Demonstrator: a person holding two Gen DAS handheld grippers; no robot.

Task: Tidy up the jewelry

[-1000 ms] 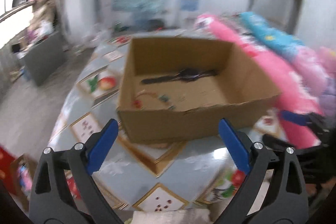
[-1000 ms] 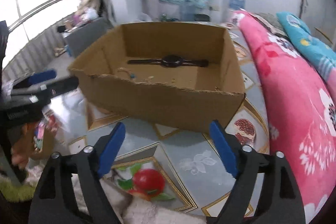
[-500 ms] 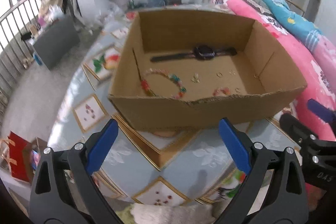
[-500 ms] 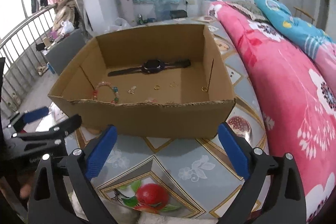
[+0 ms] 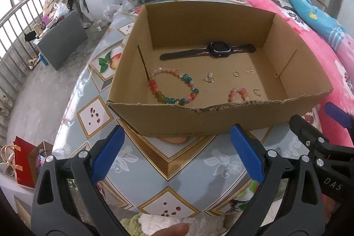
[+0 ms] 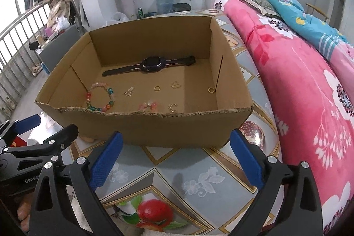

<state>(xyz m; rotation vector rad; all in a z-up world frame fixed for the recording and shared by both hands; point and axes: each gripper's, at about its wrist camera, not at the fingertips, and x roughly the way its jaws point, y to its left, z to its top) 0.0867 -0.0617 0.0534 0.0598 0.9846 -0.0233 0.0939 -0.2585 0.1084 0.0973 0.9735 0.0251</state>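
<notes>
An open cardboard box stands on the patterned table. Inside lie a black watch, a large multicoloured bead bracelet, a small pink bead bracelet, gold rings and small metal pieces. My left gripper is open and empty in front of the box. My right gripper is open and empty, also short of the box's near wall. Each gripper shows at the edge of the other's view.
A pink floral quilt lies along the table's right side. The table edge drops to the floor on the left, with a red bag below. A grey cabinet and railing stand far left.
Both grippers have risen and tilted down, so the box's floor and the jewelry in it now show fully. Both stay open.
</notes>
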